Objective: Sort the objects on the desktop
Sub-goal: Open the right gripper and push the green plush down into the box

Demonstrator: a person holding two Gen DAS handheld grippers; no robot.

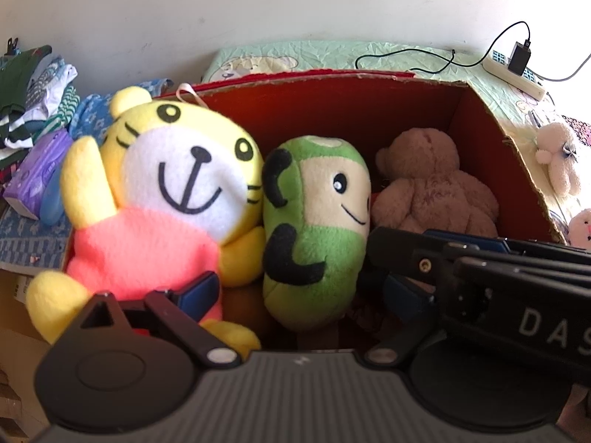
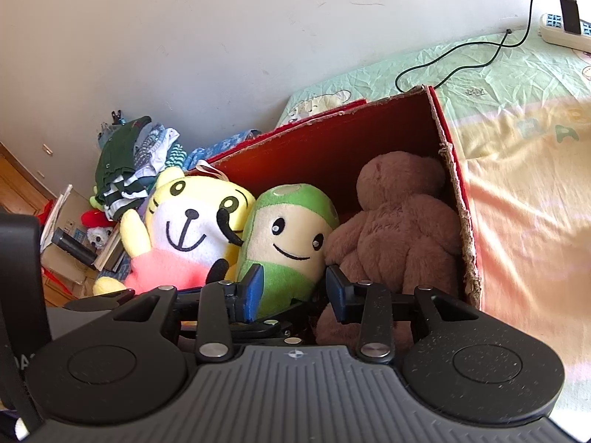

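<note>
Fuzzy plush toys (image 1: 177, 199) in rough, frayed-edge cardboard box (image 1: 369, 107); matt walls.

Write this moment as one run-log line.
red cardboard box: holds yellow tiger plush, green plush, brown teddy bear | left gripper open | right gripper open

You face a scuffed white wall (image 2: 221, 37); a sunlit green cartoon bedsheet (image 2: 517, 85) holds a plugged-in power strip (image 2: 561, 31).

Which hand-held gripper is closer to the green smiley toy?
Right. The right hand-held gripper has its open fingers on either side of the green toy. The left hand-held gripper is open too, reaching low by the yellow tiger.
</note>
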